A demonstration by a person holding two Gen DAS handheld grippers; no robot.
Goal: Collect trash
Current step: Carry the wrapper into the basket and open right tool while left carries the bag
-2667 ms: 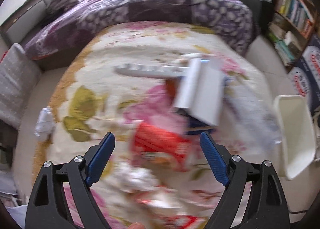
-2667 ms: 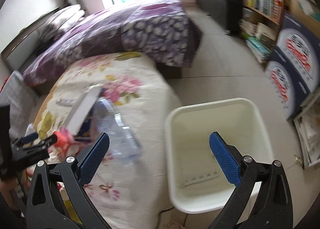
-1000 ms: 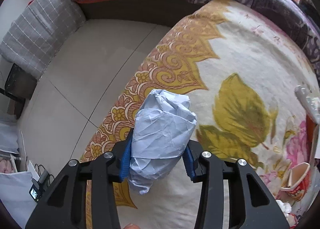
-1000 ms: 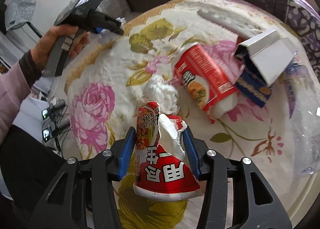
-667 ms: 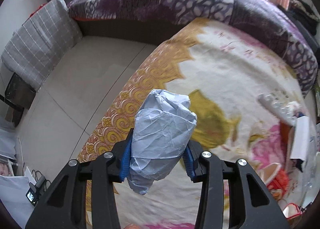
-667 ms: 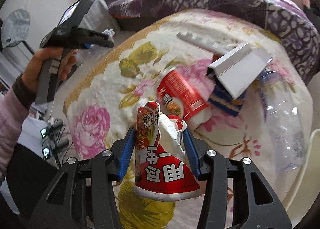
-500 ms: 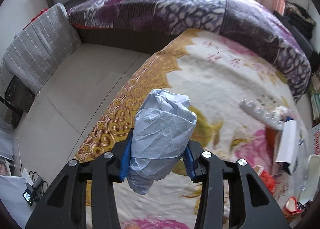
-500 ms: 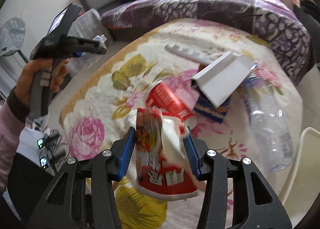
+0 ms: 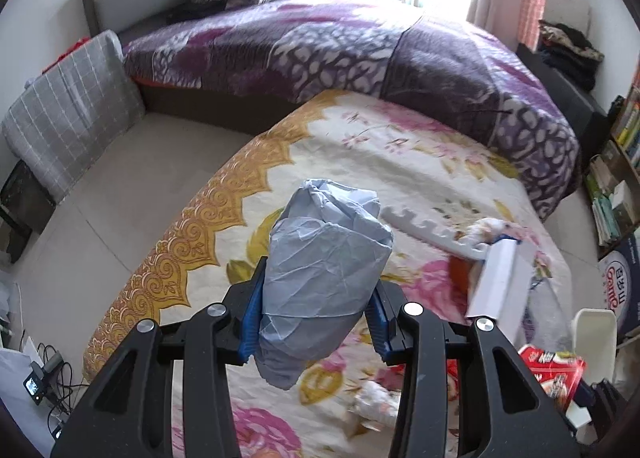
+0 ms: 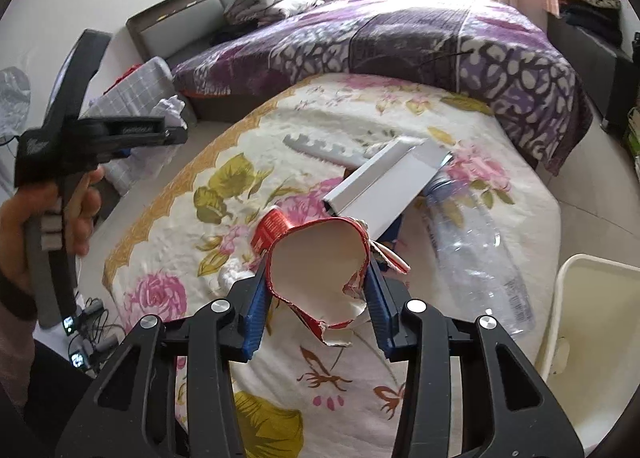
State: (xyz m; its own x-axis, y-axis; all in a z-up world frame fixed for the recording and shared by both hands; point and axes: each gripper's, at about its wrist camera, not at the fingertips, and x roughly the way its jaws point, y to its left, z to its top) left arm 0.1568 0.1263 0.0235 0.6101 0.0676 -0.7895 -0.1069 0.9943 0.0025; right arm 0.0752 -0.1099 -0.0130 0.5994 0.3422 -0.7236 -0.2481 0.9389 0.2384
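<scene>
Grippers – left on blue wad, right perhaps tighter on torn cup.

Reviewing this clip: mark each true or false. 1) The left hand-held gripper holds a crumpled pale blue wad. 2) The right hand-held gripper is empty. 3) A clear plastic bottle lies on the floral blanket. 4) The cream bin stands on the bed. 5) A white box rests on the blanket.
1) True: the left hand-held gripper is clamped on the crumpled pale blue wad.
2) False: the right hand-held gripper grips a torn red paper cup; its jaws have just been closing on it.
3) True: the clear plastic bottle lies on the floral blanket.
4) False: the cream bin stands on the floor beside the blanket.
5) True: the white box rests there, beside the bottle.
</scene>
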